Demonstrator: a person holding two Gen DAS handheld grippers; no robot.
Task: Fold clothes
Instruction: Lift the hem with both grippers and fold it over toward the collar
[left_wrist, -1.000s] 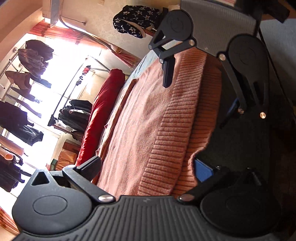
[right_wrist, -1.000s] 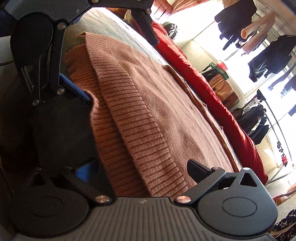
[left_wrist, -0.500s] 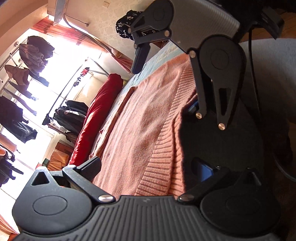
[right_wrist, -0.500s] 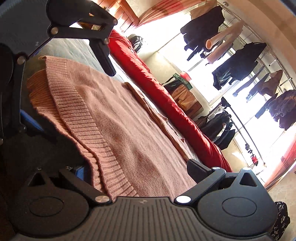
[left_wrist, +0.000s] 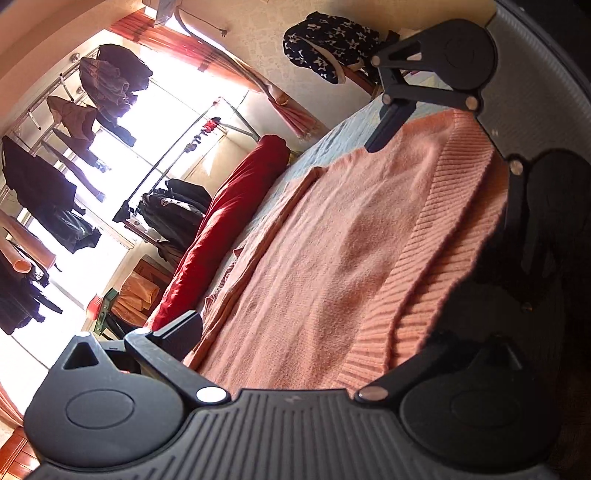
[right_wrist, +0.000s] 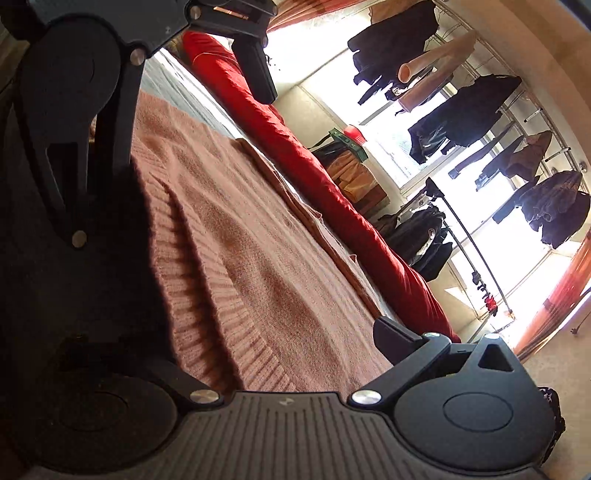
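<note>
PROGRESS: early, by my reading — no fold visible yet, all folds left | ITEM: pink knit sweater (left_wrist: 332, 240) lies spread flat on the bed (left_wrist: 332, 136), ribbed hem (left_wrist: 436, 236) toward both tools | LEFT tool (left_wrist: 317, 332): jaws spread wide, straddling hem, gripping nothing | RIGHT tool (right_wrist: 273, 343): likewise wide apart — empty

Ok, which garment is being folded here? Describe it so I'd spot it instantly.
Find the bed with the long red bolster along its far side. The peach knit sweater lies spread beside it, the only piece with a ribbed hem; the other clothes hang dark.
</note>
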